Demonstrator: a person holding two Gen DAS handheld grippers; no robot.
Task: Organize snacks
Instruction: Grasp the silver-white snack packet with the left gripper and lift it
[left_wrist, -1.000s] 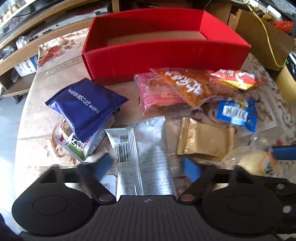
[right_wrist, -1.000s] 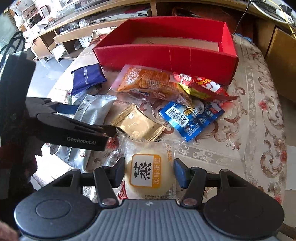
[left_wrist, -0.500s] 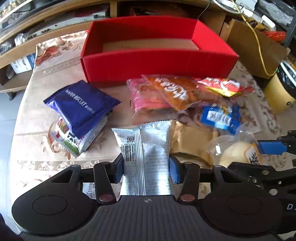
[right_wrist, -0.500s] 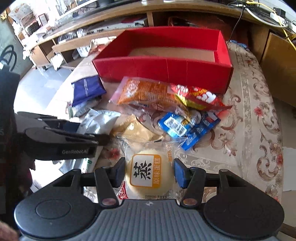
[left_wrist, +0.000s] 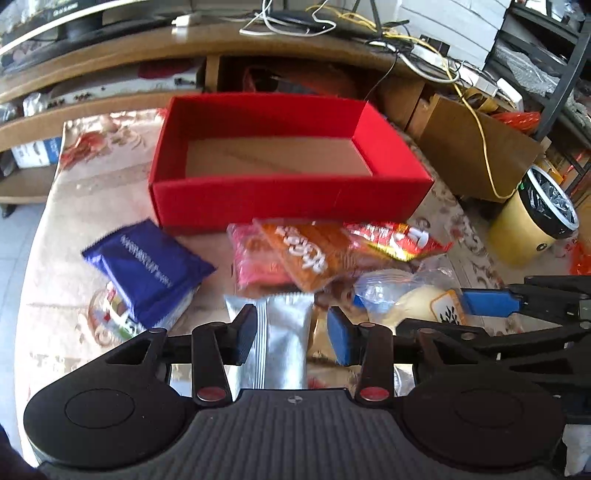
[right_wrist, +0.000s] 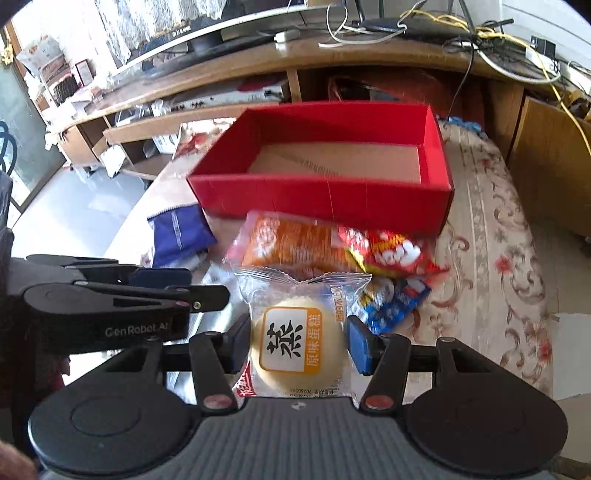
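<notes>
Both grippers held snacks before the red box (left_wrist: 291, 199).
Left gripper (left_wrist: 291, 334) jaws pinched the silver packet (left_wrist: 284, 343); right gripper (right_wrist: 299, 345) jaws clamped the steamed cake (right_wrist: 295, 343).

Since a second earlier, the left claw (left_wrist: 291, 338) had closed onto the silver foil snack packet (left_wrist: 284, 339) and raised it off the counter. The right claw (right_wrist: 297, 341), clamping the clear-wrapped round yellow cake (right_wrist: 295, 347), had lifted too, and the red cardboard box's (right_wrist: 325, 201) brown floor came into fuller view.
</notes>
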